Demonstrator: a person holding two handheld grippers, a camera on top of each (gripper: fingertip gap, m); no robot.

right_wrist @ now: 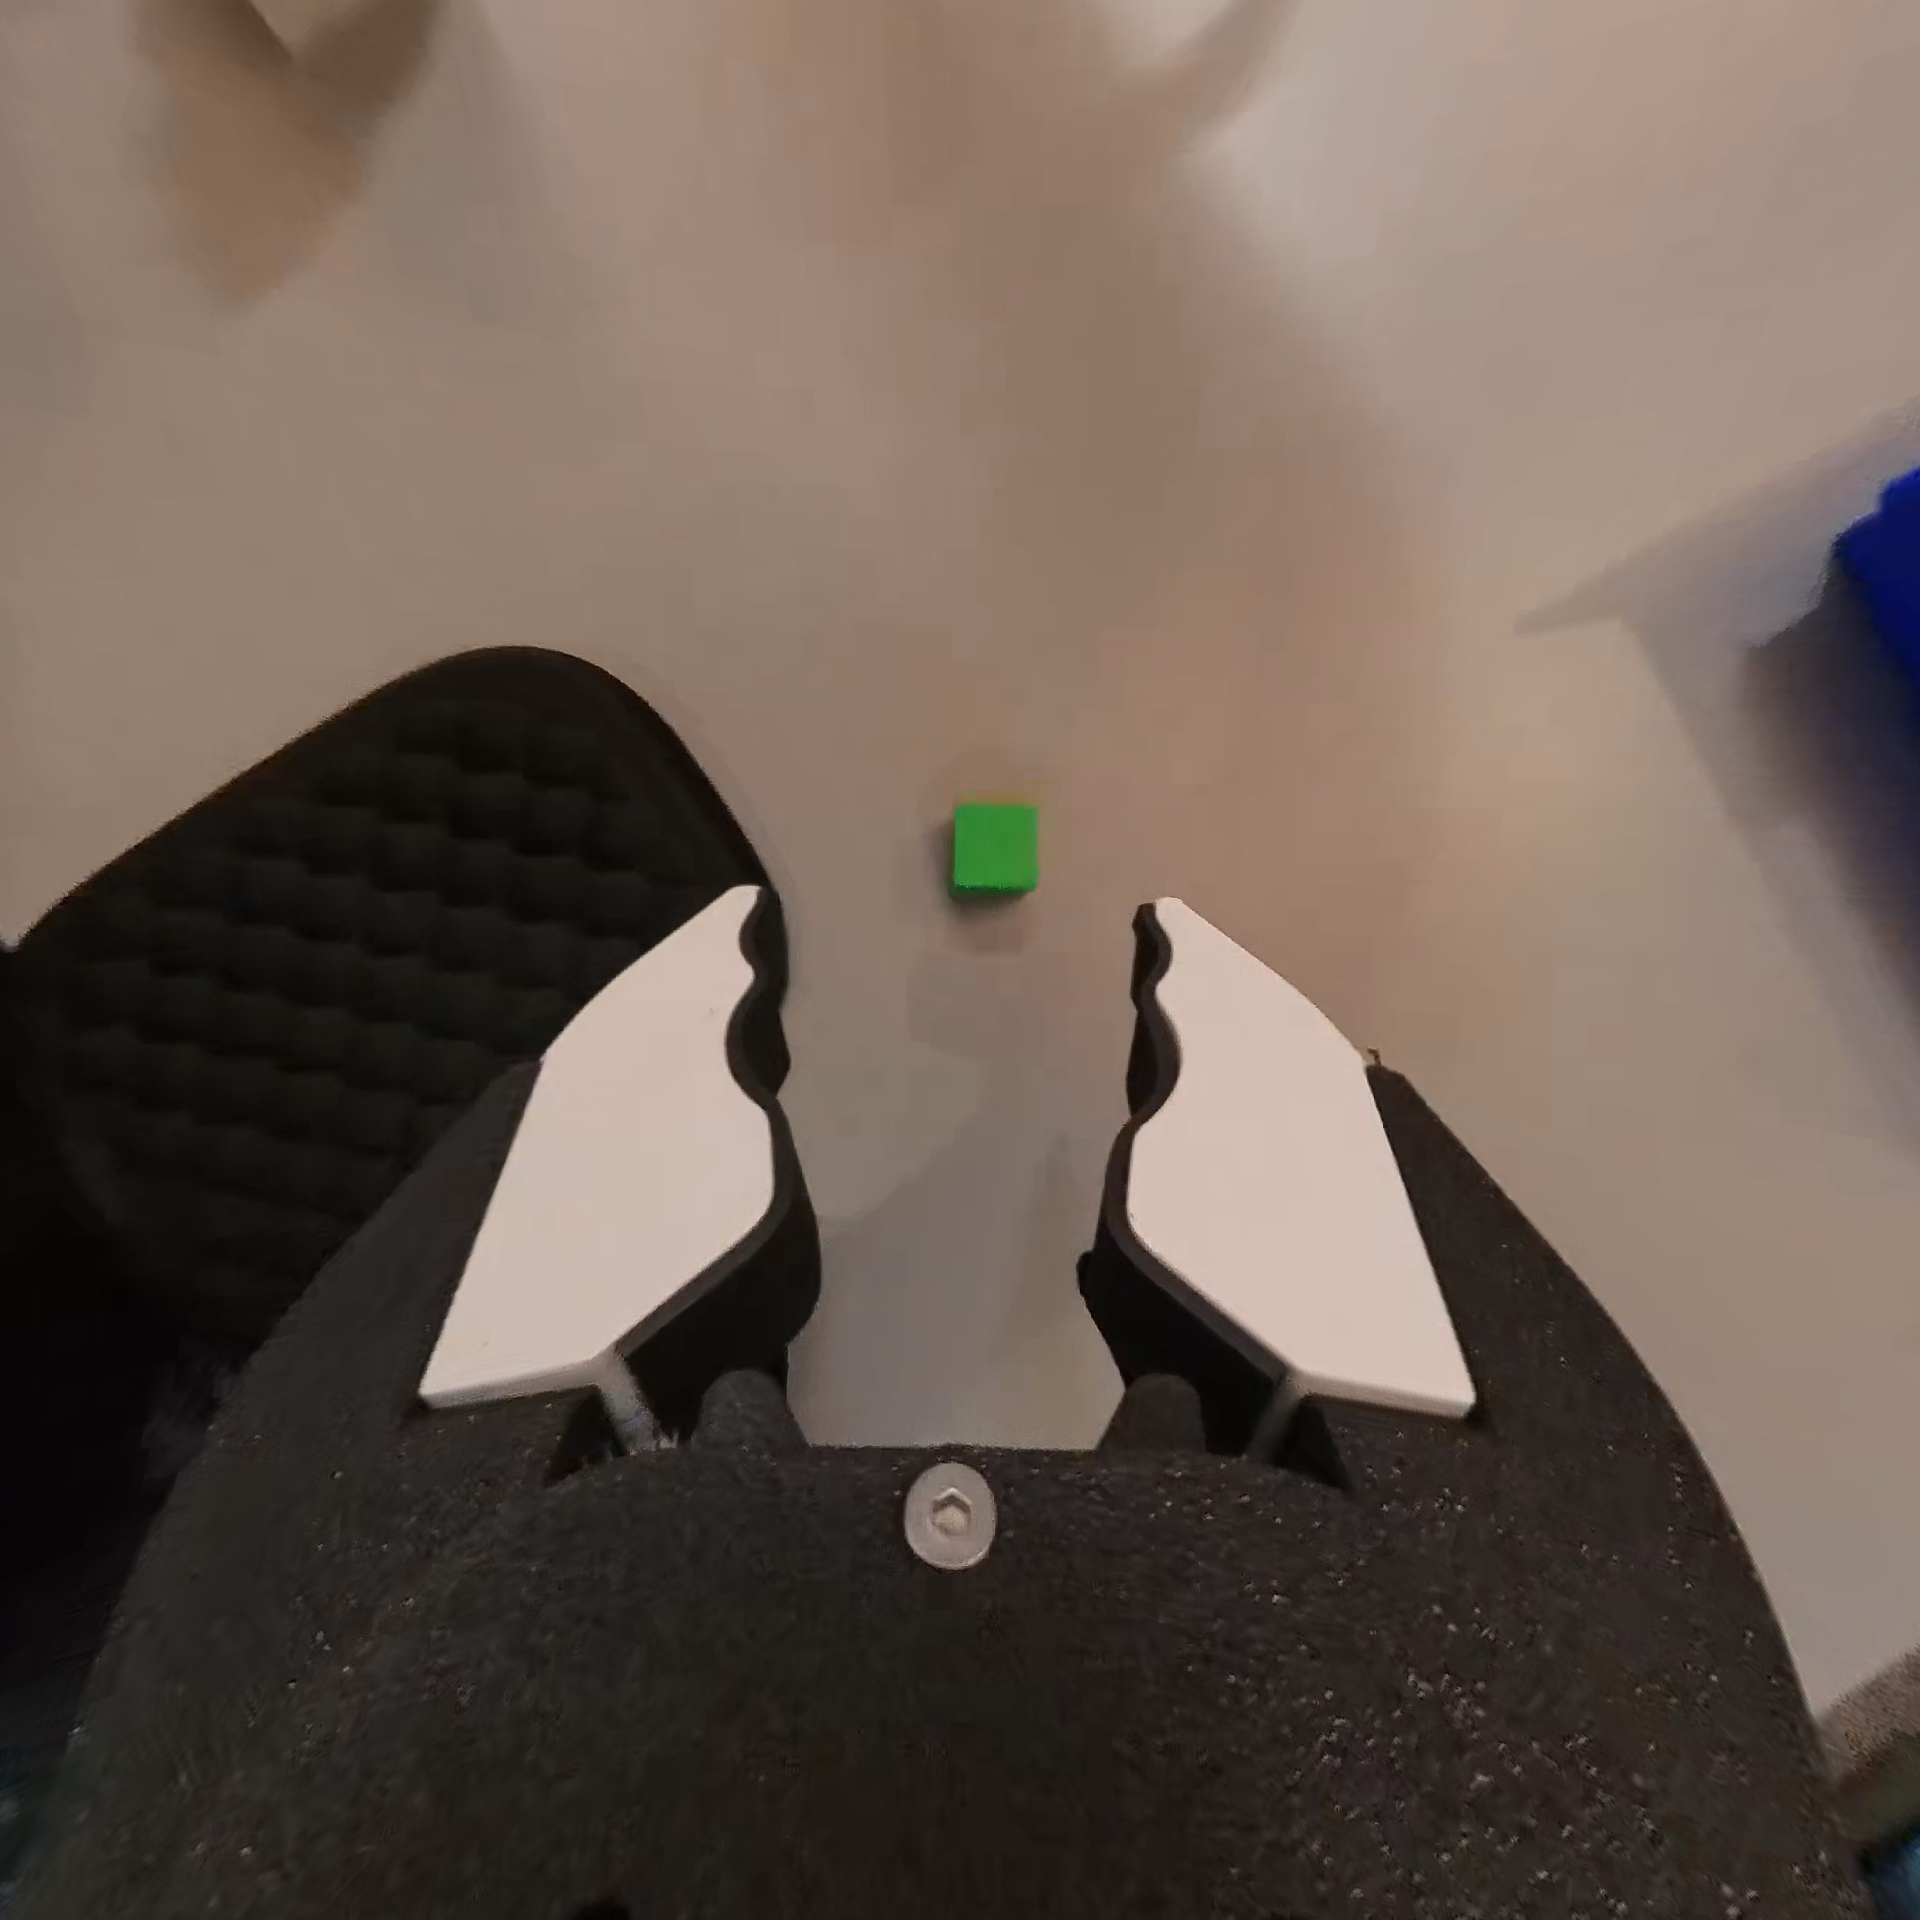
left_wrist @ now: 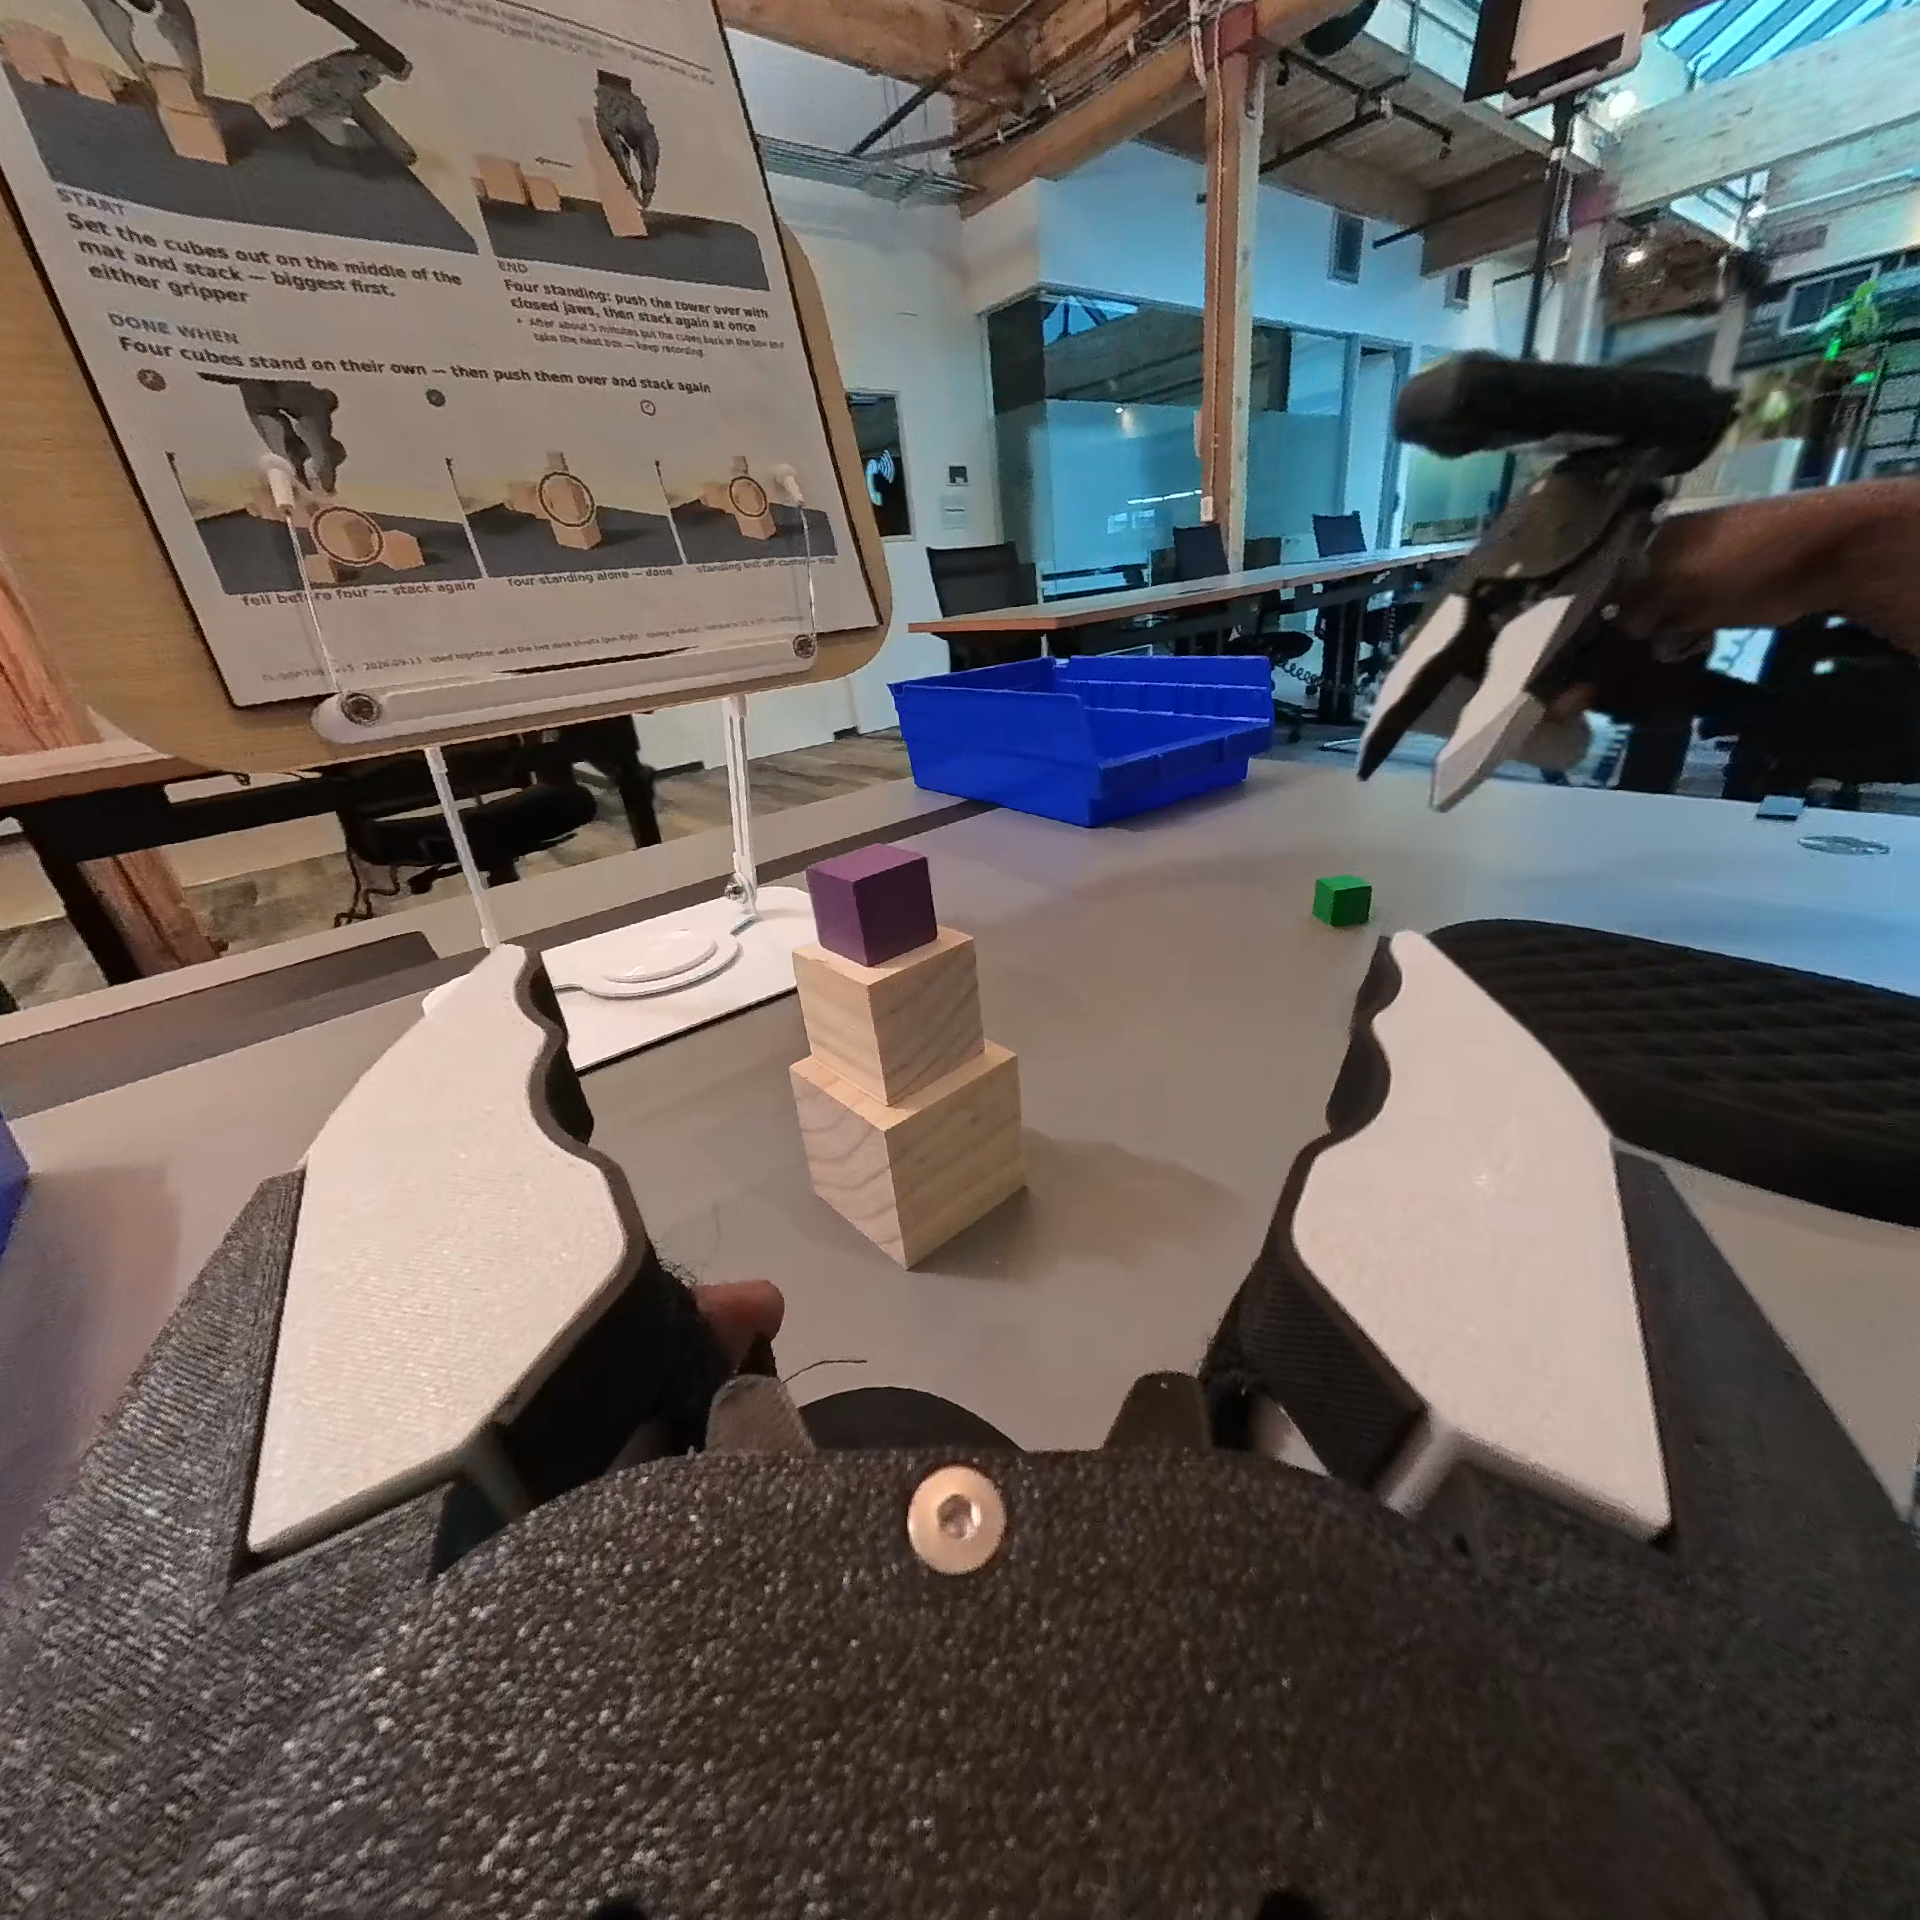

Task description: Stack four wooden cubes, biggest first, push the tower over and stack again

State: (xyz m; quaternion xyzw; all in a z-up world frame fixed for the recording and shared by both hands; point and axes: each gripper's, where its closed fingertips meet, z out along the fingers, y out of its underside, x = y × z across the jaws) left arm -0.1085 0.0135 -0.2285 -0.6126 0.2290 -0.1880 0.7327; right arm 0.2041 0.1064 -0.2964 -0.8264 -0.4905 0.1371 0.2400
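While its two white, wavy-edged fingers (left_wrist: pixel 447 1195) stand spread wide and grasp nothing, the left gripper (left_wrist: pixel 956 997) sits low over a smooth grey table (left_wrist: pixel 1164 1039), with a three-cube stack rising between the fingers and clear of both. The stack's base is a large pale wooden cube (left_wrist: pixel 909 1153) with visible grain; a smaller wooden cube (left_wrist: pixel 888 1013) rests on it, turned slightly, and a matte purple cube (left_wrist: pixel 873 902) tops it, also turned. The gripper body is rough, speckled black plastic with a silver hex screw (left_wrist: pixel 956 1522) at its middle.

The right gripper (right_wrist: pixel 956 914), released with a clear gap between its fingers, hangs in the air above a small green cube (right_wrist: pixel 994 847) that lies alone on the table, just beyond the fingertips and touching neither. From the left wrist view this gripper (left_wrist: pixel 1418 774) points downward, well above the green cube (left_wrist: pixel 1341 900).

A black foam pad (left_wrist: pixel 1683 1049) with a dimpled, egg-crate surface lies on the table just beside the green cube. Farther back a glossy blue plastic bin (left_wrist: pixel 1081 732) sits near the table's far edge. A printed instruction sheet (left_wrist: pixel 416 343) is clipped to a rounded wooden board on a thin white stand (left_wrist: pixel 665 977), behind and to the left of the stack.

Beyond lies an open office with long desks, dark chairs, glass partitions and exposed wooden ceiling beams (left_wrist: pixel 1101 83).
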